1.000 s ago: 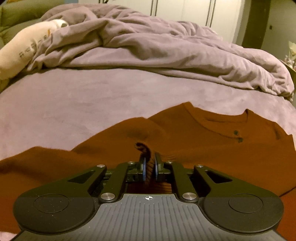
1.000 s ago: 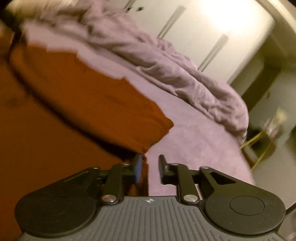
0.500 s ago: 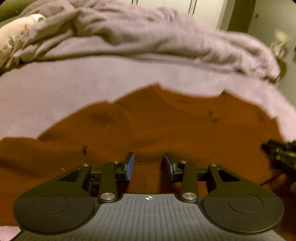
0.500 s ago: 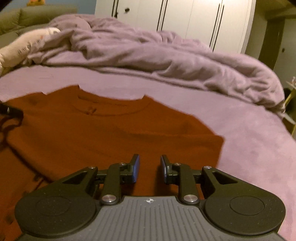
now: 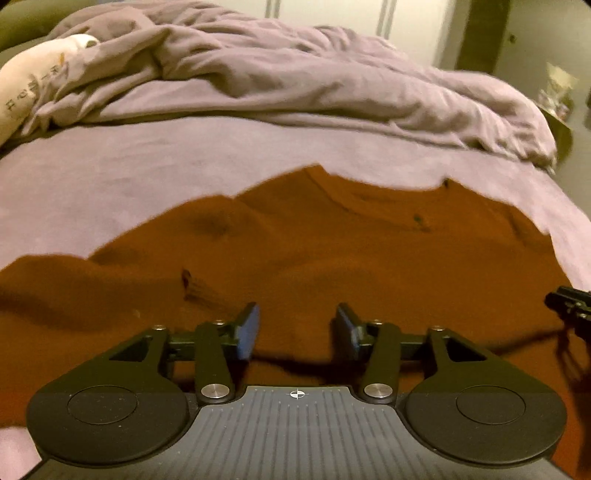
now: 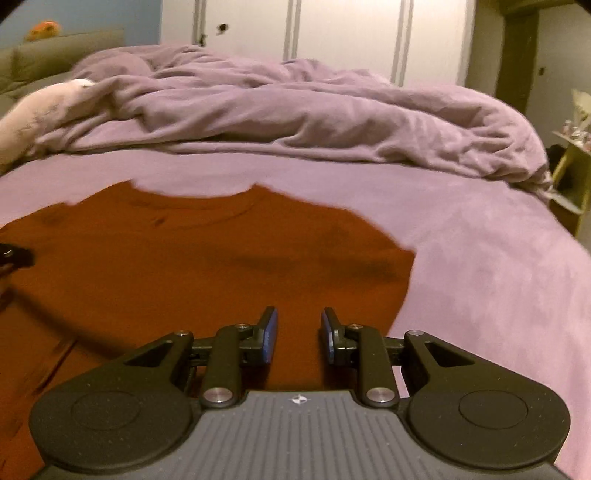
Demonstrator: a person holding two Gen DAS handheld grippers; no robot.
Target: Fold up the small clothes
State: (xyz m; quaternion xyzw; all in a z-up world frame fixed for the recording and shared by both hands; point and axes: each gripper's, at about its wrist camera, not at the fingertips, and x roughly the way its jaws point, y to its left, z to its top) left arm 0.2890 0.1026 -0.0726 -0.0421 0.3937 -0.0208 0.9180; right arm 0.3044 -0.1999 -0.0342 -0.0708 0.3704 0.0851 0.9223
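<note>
Letting go is the news here: a second ago the left gripper [image 5: 295, 326] was pinched on a ridge of the rust-orange shirt [image 5: 332, 258], and now its jaws are opening, with nothing between the blue pads [image 5: 246, 332] but flat cloth lying below them. The pinched ridge has dropped back as a small pucker at about 10 o'clock from that gripper. I take this to mean that one fold or straightening pull has been laid down, and the next grab is yet to come. Both tools tilt downward over the near hem. The right gripper [image 6: 298, 334] has swung from a rolled, sideways pose to level, its jaws parted a little and empty, hovering over the shirt's right side near the sleeve edge [image 6: 402, 269]. Farther on, the shirt lies spread front-up on the purple bed sheet [image 6: 480, 258], collar [image 6: 192, 206] toward 12 o'clock. Beyond it the crumpled duvet [image 6: 295, 110] is heaped, with a white pillow [image 5: 26, 88] at 10 o'clock and wardrobe doors [image 6: 332, 33] behind.
</note>
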